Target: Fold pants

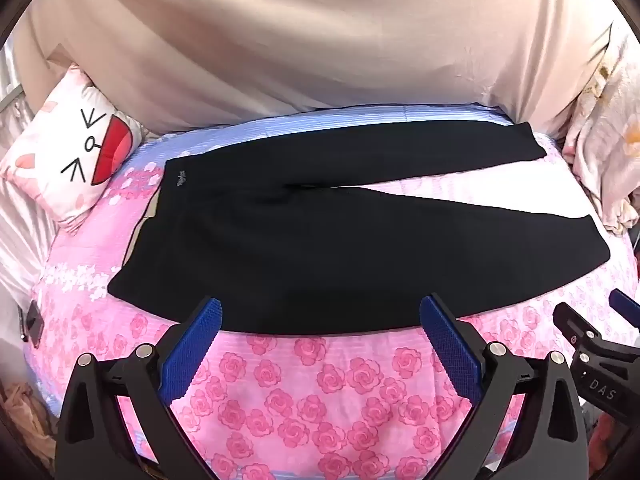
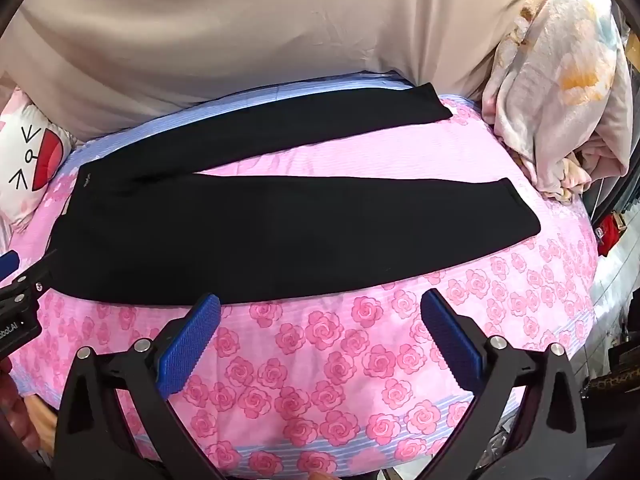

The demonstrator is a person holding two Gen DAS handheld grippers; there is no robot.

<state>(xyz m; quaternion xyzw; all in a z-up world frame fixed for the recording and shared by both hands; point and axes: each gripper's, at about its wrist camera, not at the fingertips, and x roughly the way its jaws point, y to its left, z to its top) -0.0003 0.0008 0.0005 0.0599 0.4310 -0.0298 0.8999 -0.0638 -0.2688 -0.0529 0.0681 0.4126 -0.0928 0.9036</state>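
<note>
Black pants lie flat and unfolded on the pink rose-print bedspread, waistband at the left, both legs spread apart toward the right. They also show in the right wrist view. My left gripper is open and empty, hovering just short of the pants' near edge. My right gripper is open and empty, also at the near edge, further toward the legs. The right gripper shows at the right edge of the left wrist view; the left gripper shows at the left edge of the right wrist view.
A cat-face pillow lies at the left by the waistband. A crumpled floral blanket is piled at the right, beyond the leg ends. A beige curtain hangs behind the bed. A dark phone lies near the bed's left edge.
</note>
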